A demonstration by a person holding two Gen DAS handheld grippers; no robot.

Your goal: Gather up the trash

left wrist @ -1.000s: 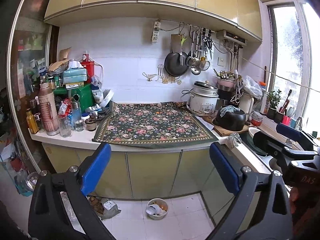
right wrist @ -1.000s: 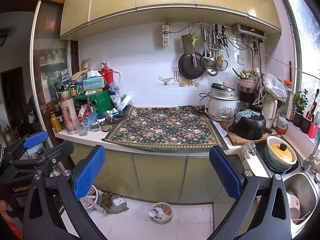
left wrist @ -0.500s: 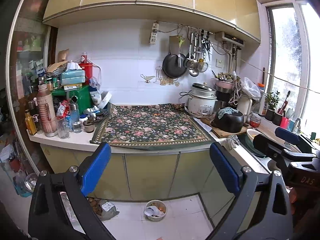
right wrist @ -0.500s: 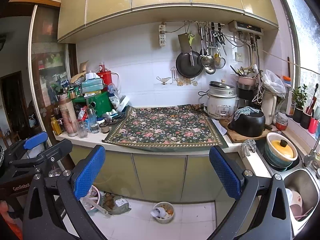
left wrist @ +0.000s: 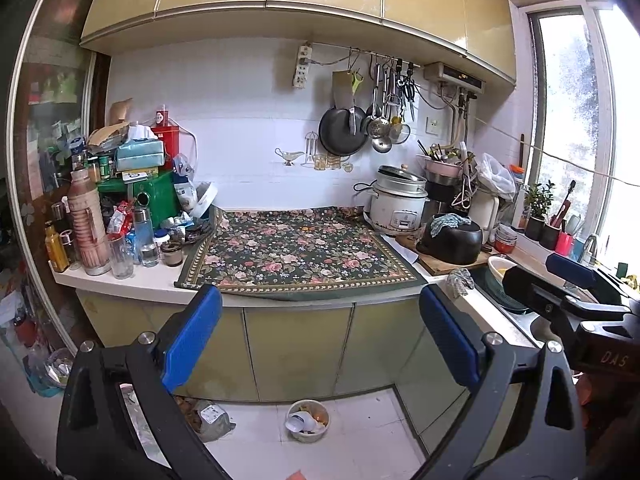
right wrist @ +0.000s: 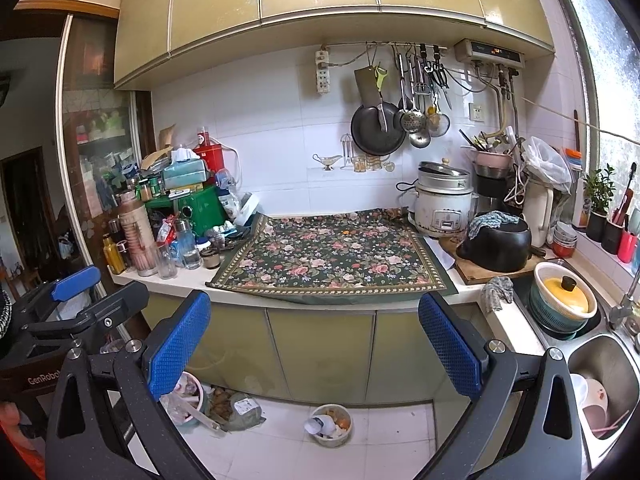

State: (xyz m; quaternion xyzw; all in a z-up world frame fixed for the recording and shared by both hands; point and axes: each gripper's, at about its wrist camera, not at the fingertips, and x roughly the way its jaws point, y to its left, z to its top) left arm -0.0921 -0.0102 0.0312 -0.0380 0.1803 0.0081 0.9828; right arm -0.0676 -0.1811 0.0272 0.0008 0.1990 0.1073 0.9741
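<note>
From the left wrist camera, a cluttered kitchen shows: a white counter (left wrist: 132, 280) under yellow wall cabinets, with a dark floral cloth (left wrist: 296, 252) spread over its middle. Bottles and jars crowd the far left end, and a white rice cooker (left wrist: 400, 204) and a black pot (left wrist: 452, 240) stand to the right of the cloth. The left gripper (left wrist: 320, 336) hangs in front of the base cabinets with its blue fingers wide apart and nothing between them. On the tiled floor below, a small bowl of scraps (left wrist: 307, 426) sits close to the cabinet base, and a crumpled bag (left wrist: 210, 420) lies to its left. The right gripper (left wrist: 568, 284) juts in at the right edge; from here I cannot tell how its fingers stand.

The right wrist camera faces the same counter from further right, with a sink (right wrist: 596, 364) holding dishes at the near right. The right gripper (right wrist: 314, 344) has its blue fingers spread and empty. The bowl of scraps (right wrist: 331, 424) sits on the floor between them, seemingly filled with paper and peelings. Left of it lie the bag (right wrist: 240, 410) and a pink tub of rubbish (right wrist: 188, 396). The left gripper (right wrist: 80, 292) shows at the left edge.
</note>
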